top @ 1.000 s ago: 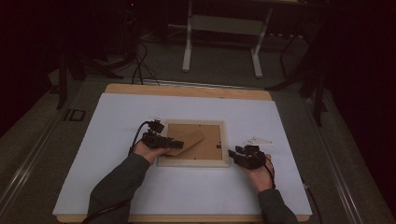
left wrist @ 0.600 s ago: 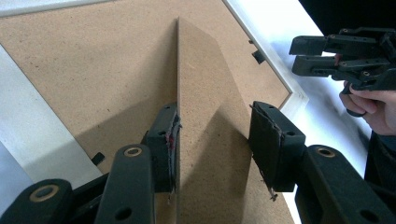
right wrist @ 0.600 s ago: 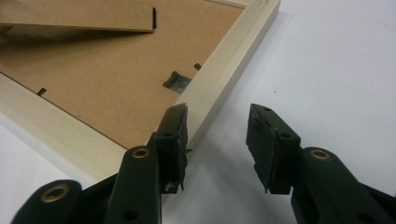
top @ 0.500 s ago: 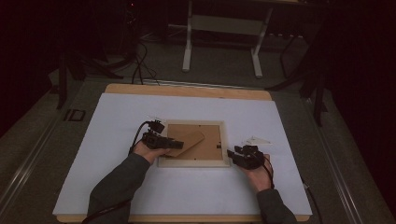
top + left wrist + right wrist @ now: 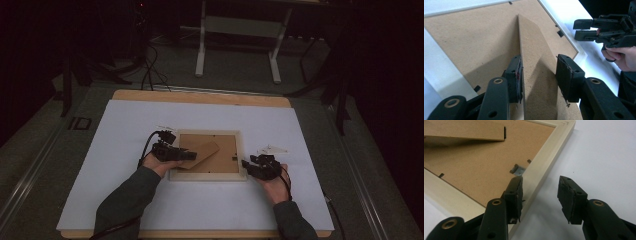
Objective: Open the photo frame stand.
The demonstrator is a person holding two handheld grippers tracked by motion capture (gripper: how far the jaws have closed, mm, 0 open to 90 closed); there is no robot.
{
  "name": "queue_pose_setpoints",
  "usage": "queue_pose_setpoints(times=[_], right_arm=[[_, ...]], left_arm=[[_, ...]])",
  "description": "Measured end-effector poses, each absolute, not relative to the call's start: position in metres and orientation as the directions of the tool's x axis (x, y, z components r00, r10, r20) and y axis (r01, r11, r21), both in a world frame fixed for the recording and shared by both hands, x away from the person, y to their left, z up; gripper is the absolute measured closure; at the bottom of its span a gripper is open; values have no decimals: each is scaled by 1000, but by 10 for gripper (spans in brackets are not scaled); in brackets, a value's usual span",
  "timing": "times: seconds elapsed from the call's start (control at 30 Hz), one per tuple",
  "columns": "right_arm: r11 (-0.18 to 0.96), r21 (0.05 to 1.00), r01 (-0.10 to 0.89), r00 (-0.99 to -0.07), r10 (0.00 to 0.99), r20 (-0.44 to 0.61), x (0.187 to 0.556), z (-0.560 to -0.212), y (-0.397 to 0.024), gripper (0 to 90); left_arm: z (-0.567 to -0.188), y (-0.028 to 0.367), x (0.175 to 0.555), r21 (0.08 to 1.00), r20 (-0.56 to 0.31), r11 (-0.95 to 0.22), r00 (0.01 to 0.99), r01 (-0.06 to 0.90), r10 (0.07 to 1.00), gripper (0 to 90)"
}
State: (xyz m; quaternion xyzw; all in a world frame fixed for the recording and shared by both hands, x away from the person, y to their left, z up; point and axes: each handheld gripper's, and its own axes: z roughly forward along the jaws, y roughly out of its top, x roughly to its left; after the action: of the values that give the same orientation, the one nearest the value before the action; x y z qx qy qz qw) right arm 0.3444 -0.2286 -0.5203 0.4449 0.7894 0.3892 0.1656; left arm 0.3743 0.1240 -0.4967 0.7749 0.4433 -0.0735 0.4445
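Fibreboard stand (image 5: 534,65): thin, stiff, light; best pinched near free edge. Left gripper (image 5: 539,72) jaws closing around it, right gripper (image 5: 541,195) opening beside frame (image 5: 544,167).

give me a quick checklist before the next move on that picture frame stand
1. Picture frame lies face down, flat on the white mat: ok.
2. Stand flap sits between the left tool jaws, which have just been closing: ok.
3. Both pads pressing the flap: not ok, a gap on one side.
4. Right tool straddles the frame's rail, jaws just opening, not gripping: ok.
5. Metal tab position: cannot tell.
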Motion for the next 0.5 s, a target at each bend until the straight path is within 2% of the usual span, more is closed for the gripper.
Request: queue_pose_setpoints(times=[0.5], right_arm=[[253, 769, 587, -534, 835, 133, 357, -517, -227, 485]], left_arm=[[-489, 123, 362, 669, -468, -215, 628, 711, 622, 634]])
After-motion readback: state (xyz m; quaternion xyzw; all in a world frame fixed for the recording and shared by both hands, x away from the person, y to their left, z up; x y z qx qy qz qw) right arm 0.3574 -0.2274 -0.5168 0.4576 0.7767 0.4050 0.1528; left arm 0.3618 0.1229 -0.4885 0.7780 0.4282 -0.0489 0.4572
